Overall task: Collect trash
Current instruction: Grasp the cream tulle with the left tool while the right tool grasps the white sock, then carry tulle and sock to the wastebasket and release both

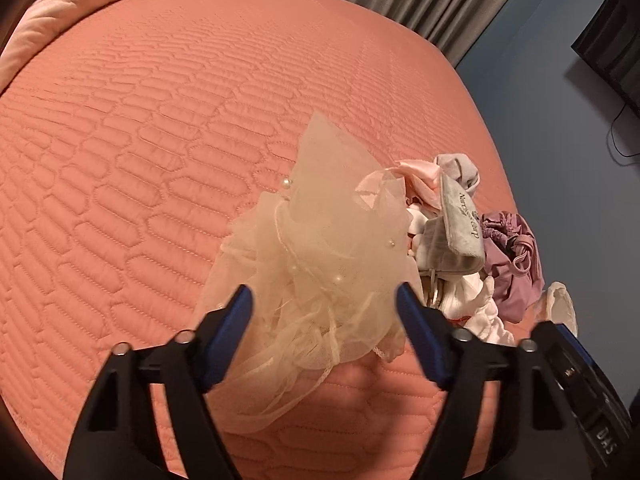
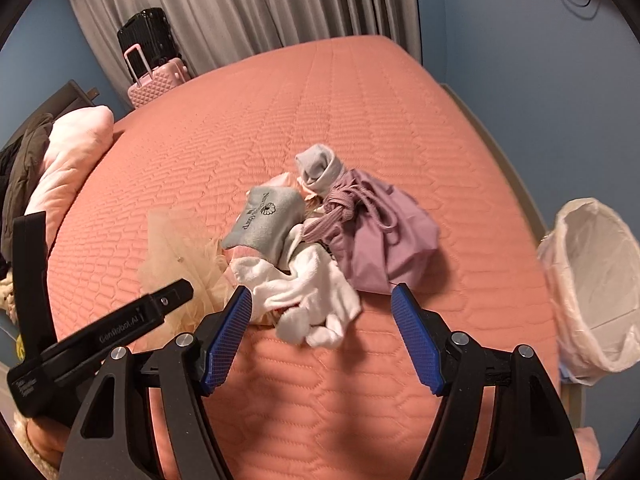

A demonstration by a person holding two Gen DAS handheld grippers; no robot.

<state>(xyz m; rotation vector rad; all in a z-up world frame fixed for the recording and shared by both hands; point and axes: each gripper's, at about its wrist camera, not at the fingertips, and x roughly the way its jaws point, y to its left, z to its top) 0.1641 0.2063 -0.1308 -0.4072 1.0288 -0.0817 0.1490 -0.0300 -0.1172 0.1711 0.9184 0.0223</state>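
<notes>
A pile of soft items lies on the salmon quilted bed (image 1: pixel 140 140). A cream tulle bundle with pearls (image 1: pixel 320 240) sits right in front of my left gripper (image 1: pixel 324 300), whose jaws are open on either side of it. Next to it are a grey pouch (image 2: pixel 266 220), a white cloth (image 2: pixel 312 296) and a mauve drawstring bag (image 2: pixel 384 232). My right gripper (image 2: pixel 322 300) is open, just short of the white cloth. A bin with a white liner (image 2: pixel 596 280) stands beside the bed at the right. The left gripper's body (image 2: pixel 100 336) shows in the right wrist view.
A pink pillow (image 2: pixel 68 168) and dark clothes lie at the head of the bed. A pink suitcase (image 2: pixel 156 84) with a black one on it stands by grey curtains (image 2: pixel 260 8). A blue wall lies to the right.
</notes>
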